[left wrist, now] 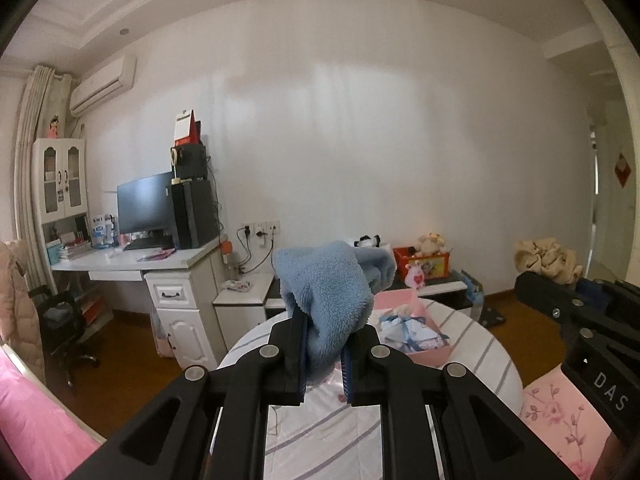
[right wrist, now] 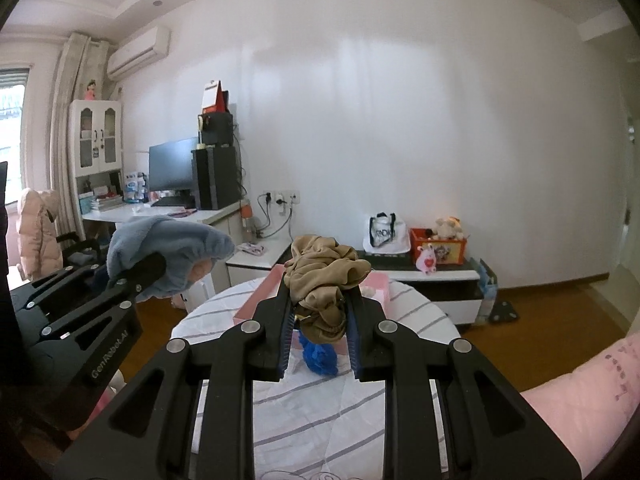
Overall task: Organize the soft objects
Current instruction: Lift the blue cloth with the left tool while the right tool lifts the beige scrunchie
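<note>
Left claw (left wrist: 325, 354) gripped a blue fleece cloth (left wrist: 328, 284); right claw (right wrist: 320, 334) clamped a bunched tan garment (right wrist: 324, 276), both above the striped worktop (right wrist: 312, 412).

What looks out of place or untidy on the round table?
A bright blue crumpled item lies loose on the striped tablecloth, outside the pink box where other light blue cloths sit. Otherwise nothing looks spilled or damaged; each gripper's jaws hold one bunched cloth above the table.
</note>
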Tool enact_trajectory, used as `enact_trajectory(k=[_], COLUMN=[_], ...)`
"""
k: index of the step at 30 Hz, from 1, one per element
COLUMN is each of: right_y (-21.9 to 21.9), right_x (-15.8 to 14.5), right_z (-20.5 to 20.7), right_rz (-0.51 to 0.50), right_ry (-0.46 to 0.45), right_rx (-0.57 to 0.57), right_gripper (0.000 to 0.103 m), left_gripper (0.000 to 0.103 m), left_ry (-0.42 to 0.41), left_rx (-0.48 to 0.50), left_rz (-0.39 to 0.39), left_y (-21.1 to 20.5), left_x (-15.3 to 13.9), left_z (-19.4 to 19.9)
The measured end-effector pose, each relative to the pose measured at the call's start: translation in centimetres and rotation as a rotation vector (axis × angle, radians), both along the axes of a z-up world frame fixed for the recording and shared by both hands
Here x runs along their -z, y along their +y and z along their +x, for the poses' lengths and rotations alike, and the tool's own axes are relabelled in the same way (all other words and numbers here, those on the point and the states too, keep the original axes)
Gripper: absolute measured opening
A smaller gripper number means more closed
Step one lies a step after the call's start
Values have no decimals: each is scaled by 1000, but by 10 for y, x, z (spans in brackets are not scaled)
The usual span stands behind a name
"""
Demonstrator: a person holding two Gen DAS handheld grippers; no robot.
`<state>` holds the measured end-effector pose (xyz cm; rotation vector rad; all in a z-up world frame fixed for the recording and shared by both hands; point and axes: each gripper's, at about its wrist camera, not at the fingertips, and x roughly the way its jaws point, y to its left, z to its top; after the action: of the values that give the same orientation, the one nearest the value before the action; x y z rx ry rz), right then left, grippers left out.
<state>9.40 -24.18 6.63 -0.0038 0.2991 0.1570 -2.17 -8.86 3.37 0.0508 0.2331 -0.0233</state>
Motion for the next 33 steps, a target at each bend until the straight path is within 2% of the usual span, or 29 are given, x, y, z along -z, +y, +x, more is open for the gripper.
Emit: enact_trajectory(k=[6,17,33], right_y=[-2,-2,-1], right_x=[-1,-1,3], right_z=[-1,1,6], right_rz=[12,3,15], right_ry=[-8,-7,15], right_rx=[-16,3,15], right_gripper=[21,21,21], left_gripper=[10,10,10], left_ry=[-30,-22,9], left_rx=[3,-2,10], left_rz=[-2,-13,-2], left_y=[-3,-4,-9], left_x=[9,19,7], left_z=[-16,-23,-6])
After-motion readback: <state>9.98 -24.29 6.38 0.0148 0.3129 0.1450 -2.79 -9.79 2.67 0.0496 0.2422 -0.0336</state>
